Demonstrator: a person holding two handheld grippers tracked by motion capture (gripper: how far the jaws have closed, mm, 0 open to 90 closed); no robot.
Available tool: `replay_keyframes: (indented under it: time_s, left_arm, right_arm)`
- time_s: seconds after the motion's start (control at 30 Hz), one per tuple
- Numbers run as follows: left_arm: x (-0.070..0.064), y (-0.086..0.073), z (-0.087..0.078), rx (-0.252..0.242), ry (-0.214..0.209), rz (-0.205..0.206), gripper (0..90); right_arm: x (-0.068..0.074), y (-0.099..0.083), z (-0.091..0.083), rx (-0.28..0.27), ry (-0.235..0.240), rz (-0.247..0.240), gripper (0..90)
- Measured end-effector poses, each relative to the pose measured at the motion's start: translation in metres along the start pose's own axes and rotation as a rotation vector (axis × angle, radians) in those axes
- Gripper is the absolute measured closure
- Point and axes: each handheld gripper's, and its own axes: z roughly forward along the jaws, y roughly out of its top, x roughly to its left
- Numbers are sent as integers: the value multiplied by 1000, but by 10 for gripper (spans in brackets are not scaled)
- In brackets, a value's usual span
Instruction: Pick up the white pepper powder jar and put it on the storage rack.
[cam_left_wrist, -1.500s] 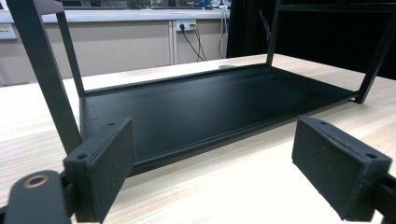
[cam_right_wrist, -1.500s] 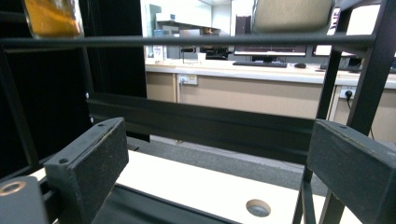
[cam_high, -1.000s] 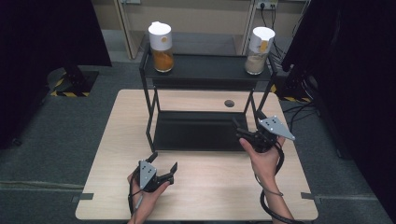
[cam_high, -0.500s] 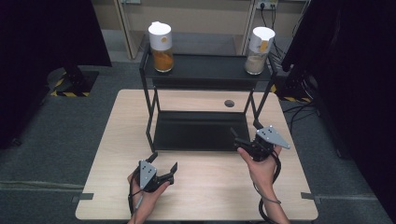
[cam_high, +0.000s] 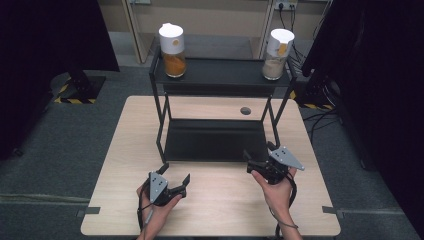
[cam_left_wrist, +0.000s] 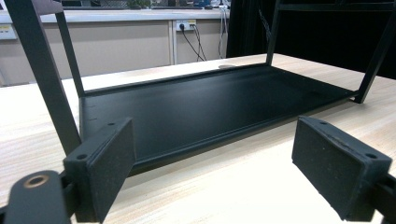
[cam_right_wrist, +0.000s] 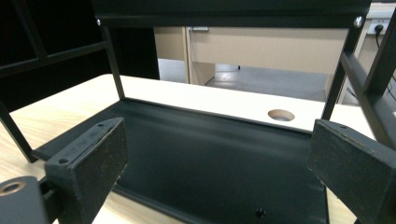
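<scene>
- Right gripper (cam_high: 259, 157) held open, empty, at the front right corner of the black metal 2-tier shelf (cam_high: 215, 140).
- Left gripper (cam_high: 176, 176) open, empty, near the table's (cam_high: 120, 150) front edge.
- Shelf posts best cleared on approach.

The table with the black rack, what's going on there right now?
A person holds a gripper in each hand over the wooden table, in front of a black two-tier rack. The left gripper and the right gripper are both open and hold nothing; the right one sits near the rack's lower shelf. Two white-lidded jars stand on the top shelf: the orange-filled jar at its left end, the beige-filled jar at its right.
</scene>
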Motion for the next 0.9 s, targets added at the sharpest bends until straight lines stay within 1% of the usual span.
replay_keyframes:
  time_s: [0.33,0.53,0.9]
  left_arm:
    - [0,0,0,0,0,-1,132]
    - [0,0,0,0,0,1,132]
    - [0,0,0,0,1,2,132]
  right_arm:
    - [0,-18,-1,24,-4,17,56]
    - [-1,-24,-3,28,-7,18,56]
    - [-2,-38,-6,53,-9,29,56]
